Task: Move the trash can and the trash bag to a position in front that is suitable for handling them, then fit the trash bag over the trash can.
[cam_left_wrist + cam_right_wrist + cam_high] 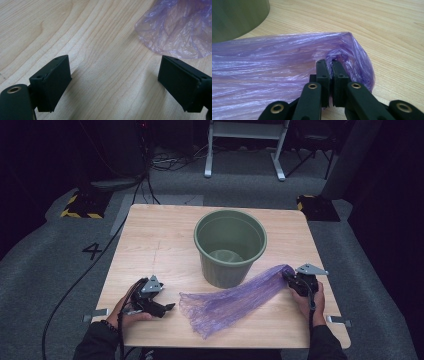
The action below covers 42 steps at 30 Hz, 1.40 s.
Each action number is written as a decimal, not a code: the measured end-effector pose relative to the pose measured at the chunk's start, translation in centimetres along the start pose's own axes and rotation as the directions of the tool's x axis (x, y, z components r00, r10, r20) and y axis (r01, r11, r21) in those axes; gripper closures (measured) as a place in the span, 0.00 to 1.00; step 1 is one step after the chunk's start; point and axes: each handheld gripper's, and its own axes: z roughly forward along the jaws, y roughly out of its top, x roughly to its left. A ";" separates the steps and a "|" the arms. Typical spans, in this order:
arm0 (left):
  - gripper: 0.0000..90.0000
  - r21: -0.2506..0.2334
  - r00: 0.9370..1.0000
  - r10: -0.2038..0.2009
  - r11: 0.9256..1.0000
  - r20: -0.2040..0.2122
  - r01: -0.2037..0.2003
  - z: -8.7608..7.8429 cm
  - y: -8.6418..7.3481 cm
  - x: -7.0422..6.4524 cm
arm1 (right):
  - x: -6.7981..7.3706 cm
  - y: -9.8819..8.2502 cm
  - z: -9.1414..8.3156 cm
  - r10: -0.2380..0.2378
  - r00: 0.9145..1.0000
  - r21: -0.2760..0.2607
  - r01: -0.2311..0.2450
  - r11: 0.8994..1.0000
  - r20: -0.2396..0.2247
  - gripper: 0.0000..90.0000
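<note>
Our right gripper (331,65) pinches the bag (235,297) beside the bin (230,247). Our left gripper (113,82) gapes empty. Lining the bin remains, we judge.

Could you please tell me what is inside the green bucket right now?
The green bucket looks empty: its bare bottom shows. The near inner wall is hidden by the rim. The purple bag lies outside on the table.

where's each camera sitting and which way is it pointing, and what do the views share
High view: fixed above the person's side, facing forward and down on the table and green bucket; forearms, left hand-held gripper and right hand-held gripper show.
Left gripper view: rides the left hand-held gripper, looks along open jaws at bare wood and the purple bag.
Right gripper view: rides the right hand-held gripper, jaws shut on the bag, bucket at upper left.
Shared: the purple bag shows in all three.
</note>
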 end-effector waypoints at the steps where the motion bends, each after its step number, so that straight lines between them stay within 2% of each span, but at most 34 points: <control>1: 0.12 0.000 1.000 0.001 1.000 0.001 -0.001 0.0 0.0 0.0 | 0.0 0.0 0.0 0.001 1.000 -0.002 -0.001 1.000 0.000 0.97; 5: 0.13 0.017 1.000 0.004 1.000 0.013 -0.004 -0.1 0.2 0.3 | 0.0 0.0 -0.1 0.000 1.000 -0.007 0.000 1.000 0.002 0.97; 8: 0.18 0.018 0.999 -0.036 0.999 0.014 0.036 -0.3 0.5 0.6 | 0.1 0.0 -0.1 -0.009 1.000 -0.009 0.009 1.000 0.006 0.97; 10: 0.18 -0.002 0.999 -0.036 0.999 0.021 0.036 -0.5 0.7 0.6 | 0.1 0.0 -0.1 -0.006 1.000 -0.011 0.006 1.000 0.009 0.97; 13: 0.19 -0.047 1.000 -0.029 0.998 0.001 0.029 -1.2 1.7 0.0 | 0.1 0.0 -0.2 -0.008 1.000 -0.011 0.008 1.000 0.016 0.97; 15: 0.19 -0.052 0.999 -0.036 0.998 -0.002 0.036 -1.3 2.1 -0.2 | 0.2 0.3 -0.3 -0.004 1.000 -0.022 0.004 1.000 0.015 0.97; 16: 0.20 -0.052 0.999 -0.040 0.998 -0.003 0.040 -1.5 3.1 -0.8 | 0.4 0.7 -0.5 -0.017 1.000 -0.032 0.018 0.999 0.021 0.97; 19: 0.20 -0.084 1.000 -0.005 0.996 0.018 0.007 -1.9 4.7 -2.4 | 1.2 1.6 -1.0 -0.063 0.997 -0.054 0.065 0.996 0.034 0.97; 20: 0.20 -0.084 1.000 -0.005 0.996 0.018 0.007 -1.9 4.7 -2.4 | 1.4 1.8 -1.0 -0.078 0.996 -0.056 0.080 0.995 0.037 0.97; 21: 0.20 -0.093 0.999 0.026 0.995 0.047 -0.021 -1.9 5.6 -3.8 | 1.8 2.1 -1.2 -0.093 0.995 -0.060 0.095 0.994 0.045 0.97; 22: 0.20 -0.089 0.997 0.053 0.995 0.055 -0.048 -1.9 6.1 -4.7 | 2.1 2.3 -1.2 -0.097 0.994 -0.066 0.100 0.993 0.045 0.97; 26: 0.20 -0.076 0.989 0.094 0.993 0.110 -0.086 -1.2 6.6 -6.9 | 3.4 3.3 -1.7 -0.140 0.989 -0.088 0.144 0.986 0.050 0.97; 28: 0.20 -0.038 0.986 0.118 0.993 0.116 -0.114 -0.4 6.6 -7.7 | 3.8 3.5 -1.9 -0.152 0.987 -0.100 0.156 0.983 0.052 0.97; 29: 0.20 -0.013 0.982 0.137 0.991 0.127 -0.137 0.0 6.4 -7.9 | 4.0 3.6 -2.1 -0.149 0.987 -0.107 0.154 0.982 0.051 0.96; 30: 0.20 -0.006 0.981 0.142 0.990 0.135 -0.142 0.3 6.3 -8.1 | 4.1 3.8 -2.3 -0.144 0.989 -0.119 0.148 0.982 0.046 0.97; 31: 0.21 0.017 0.975 0.173 0.984 0.138 -0.177 0.6 6.2 -8.3 | 4.1 3.9 -2.4 -0.143 0.989 -0.127 0.147 0.981 0.045 0.97; 32: 0.23 0.028 0.973 0.187 0.981 0.134 -0.192 0.9 6.2 -8.3 | 4.2 4.0 -2.6 -0.142 0.989 -0.136 0.147 0.980 0.046 0.96; 36: 0.27 0.041 0.973 0.167 0.984 0.159 -0.176 1.8 6.0 -7.9 | 4.5 4.4 -3.5 -0.144 0.989 -0.178 0.150 0.973 0.044 0.97; 40: 0.28 0.075 0.974 0.171 0.980 0.147 -0.184 2.7 5.8 -7.7 | 4.8 5.0 -4.5 -0.145 0.989 -0.225 0.150 0.963 0.041 0.96; 42: 0.28 0.083 0.973 0.179 0.978 0.150 -0.192 3.0 5.7 -7.6 | 5.0 5.4 -5.1 -0.151 0.988 -0.251 0.155 0.956 0.035 0.96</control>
